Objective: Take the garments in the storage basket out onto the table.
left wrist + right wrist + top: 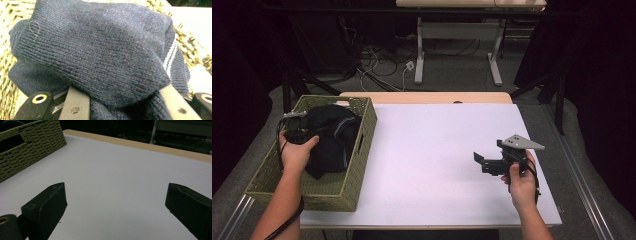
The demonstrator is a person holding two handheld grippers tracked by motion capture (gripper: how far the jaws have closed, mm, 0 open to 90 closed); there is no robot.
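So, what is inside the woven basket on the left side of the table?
A dark navy knit garment fills the woven basket, with pale stripes visible in the left gripper view. The left gripper is shut on it. Anything under the cloth is covered.

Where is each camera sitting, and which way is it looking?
High view: above the person's side, looking forward and down at the white table; both forearms, the left gripper and right gripper show.
Left gripper view: rides the left gripper, facing the navy knit garment bunched between its jaws inside the basket.
Right gripper view: rides the right gripper, facing across the bare table; its jaws stand wide apart.
Shared: the woven basket appears in every view.
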